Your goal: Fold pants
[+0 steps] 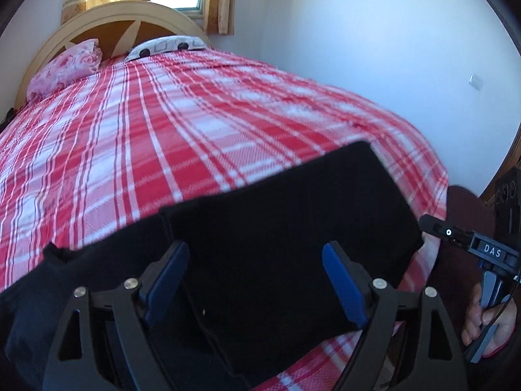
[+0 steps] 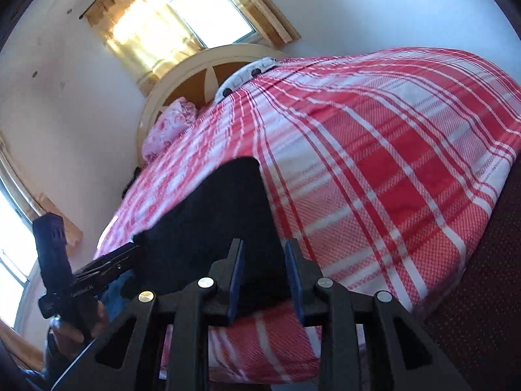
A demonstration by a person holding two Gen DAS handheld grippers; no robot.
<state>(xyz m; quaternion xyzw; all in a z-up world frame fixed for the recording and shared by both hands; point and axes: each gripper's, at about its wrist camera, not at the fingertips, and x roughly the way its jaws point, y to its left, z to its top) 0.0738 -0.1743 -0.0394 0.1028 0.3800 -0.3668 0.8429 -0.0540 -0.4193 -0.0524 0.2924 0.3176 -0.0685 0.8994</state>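
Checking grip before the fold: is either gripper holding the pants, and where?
Left gripper: nothing, jaws wide over the pants. Right gripper: narrowed at their edge; grip cannot be told.

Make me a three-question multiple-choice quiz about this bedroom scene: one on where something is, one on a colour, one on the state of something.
1. Where do the dark pants lie?
A. on the floor
B. at the near edge of the bed
C. on the pink pillow

2. What colour is the bedspread?
A. red and white plaid
B. plain blue
C. green stripes

3. How does the left gripper stand?
A. clamped on the headboard
B. shut on nothing
C. open above the pants

Answers: B, the pants spread by the bed's near edge; A, red and white checks cover the bed; C, its pads stand wide apart.
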